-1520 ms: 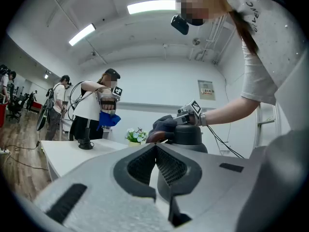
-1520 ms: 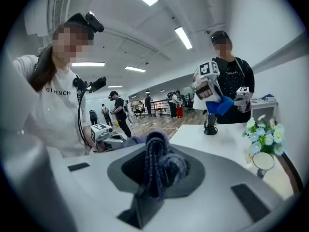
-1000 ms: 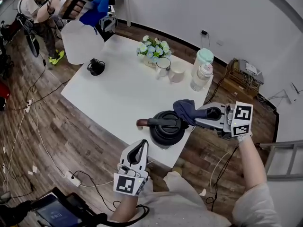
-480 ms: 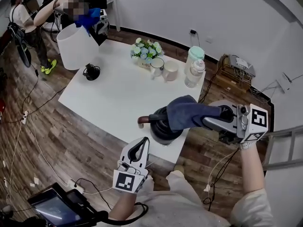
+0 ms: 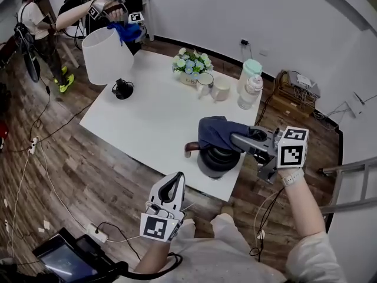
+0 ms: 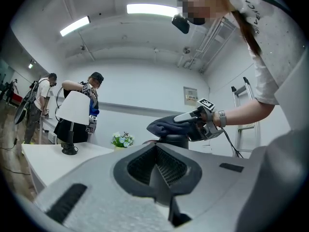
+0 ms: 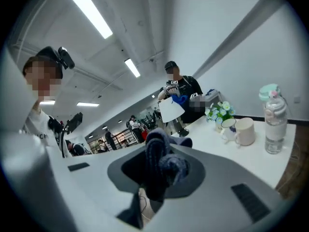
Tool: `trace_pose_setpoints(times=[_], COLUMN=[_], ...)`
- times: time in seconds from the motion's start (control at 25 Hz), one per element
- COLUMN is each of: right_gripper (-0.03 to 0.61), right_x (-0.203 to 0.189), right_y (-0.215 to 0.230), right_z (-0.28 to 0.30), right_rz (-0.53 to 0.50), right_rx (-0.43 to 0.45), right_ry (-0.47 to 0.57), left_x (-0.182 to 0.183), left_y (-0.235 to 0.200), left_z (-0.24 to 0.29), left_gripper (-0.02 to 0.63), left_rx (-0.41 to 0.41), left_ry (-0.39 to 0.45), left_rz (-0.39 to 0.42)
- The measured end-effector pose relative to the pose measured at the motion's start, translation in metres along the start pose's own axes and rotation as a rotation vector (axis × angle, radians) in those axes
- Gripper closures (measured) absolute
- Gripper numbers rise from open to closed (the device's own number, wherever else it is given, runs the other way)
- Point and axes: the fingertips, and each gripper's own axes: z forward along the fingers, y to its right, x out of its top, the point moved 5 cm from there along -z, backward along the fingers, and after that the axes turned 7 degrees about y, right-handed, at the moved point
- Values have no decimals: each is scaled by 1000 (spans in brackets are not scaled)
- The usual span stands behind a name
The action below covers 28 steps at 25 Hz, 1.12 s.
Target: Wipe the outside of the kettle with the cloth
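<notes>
One black kettle point(image 5: 219, 161) stands at the near edge of the white worktop point(image 5: 153, 114), close to its right-hand corner, its brown-tipped handle pointing left. A dark blue cloth point(image 5: 214, 132) lies bunched over the kettle's top and hangs a little down its far side. My right gripper point(image 5: 234, 138) reaches in from the right at lid height, its fingers point(image 5: 245, 141) pinching a fold of that cloth; the right gripper view shows the dark fabric wedged between them. My left gripper point(image 5: 173, 184) hangs off the worktop's near edge, below and left of the kettle and apart from it, its fingers pressed together with nothing between them. Toward the far side of the worktop sit a small bunch of pale flowers point(image 5: 191, 61), two mugs point(image 5: 213, 86) side by side, a clear bottle point(image 5: 250, 92) and a mint-lidded container point(image 5: 252, 69) just behind it. At the far left corner stands a white-shaded lamp point(image 5: 106, 55), where another person point(image 5: 79, 13) holds a bright blue cloth point(image 5: 126, 32) at the shade's top.
</notes>
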Motion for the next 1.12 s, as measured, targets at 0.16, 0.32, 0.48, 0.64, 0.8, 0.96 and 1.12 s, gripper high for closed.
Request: trace_pose_setpoints(times=[0.16,0.32,0.48,0.64,0.8,0.96,1.12], right_gripper=[515,515,515,515,515,515,515], right_x=[-7,-14,-19,-28,-32,-46,-79], right_y=[0,-7,-12,-15,-30,-61,-94], right_z=[-19,-35,-52,-73,-105,-125,-124], right_rz=[-10,-34,-42,-68,-246,-467,-456], right_rx=[-34,-53,-83,-139,-258,-415,-500], right_ry=[-11,-40,-51,-86,-158,-231,-92], left_x=[-3,-5,-6,-5,-5,-4,-6], left_y=[0,5,11,20,30,34,35], left_z=[1,9,17,24,32,33,25], left_gripper=[607,607,607,607,607,607,607], left_rx=[-12,-40,-76,-99,-119,-148,-201], left_ry=[-2,0,-7,-7,-4,-13,-24], left_rz=[-10,-13,-17,-17,2,24,42])
